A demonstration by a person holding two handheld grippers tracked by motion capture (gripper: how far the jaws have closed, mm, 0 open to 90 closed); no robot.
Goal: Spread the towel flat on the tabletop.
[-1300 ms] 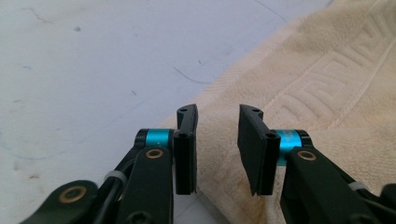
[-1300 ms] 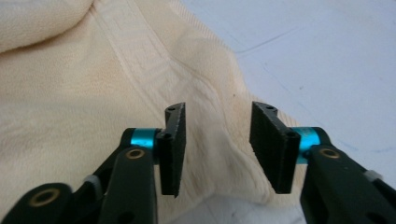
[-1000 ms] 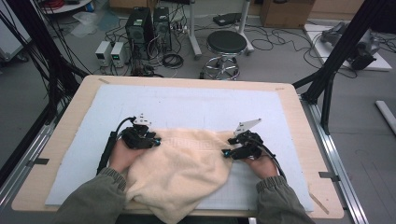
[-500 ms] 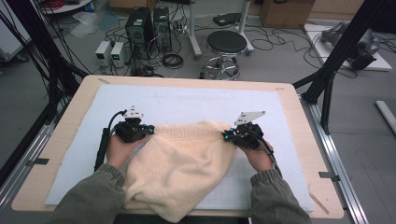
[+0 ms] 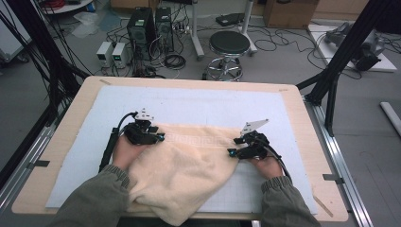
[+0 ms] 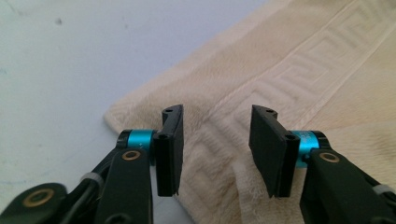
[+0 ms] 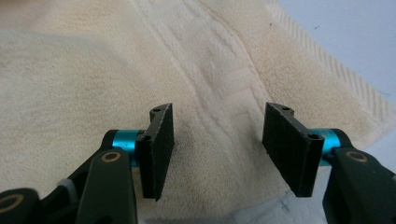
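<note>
I had both forearms reaching in from the near edge in olive sleeves, each hand wrapped around its claw; the left claw [image 5: 160,137] sat at the far left corner of the cream towel [image 5: 189,165], the right claw [image 5: 231,152] at its far right corner, both pointing inward toward each other across the patterned border.

In the left gripper view the left claw [image 6: 215,149] stood wide, jaws apart over the towel [image 6: 289,79] with its Greek-key band running between them, gripping nothing; in the right gripper view the right claw [image 7: 217,151] was equally wide above the towel [image 7: 84,84], its ribbed hem off to the right.

The towel lay on the pale blue mat [image 5: 189,101] covering the surface [image 5: 302,113]; its near end hung over the edge, part hidden behind my left sleeve [image 5: 99,198]; I could not tell whether the jaw tips touched the cloth.
</note>
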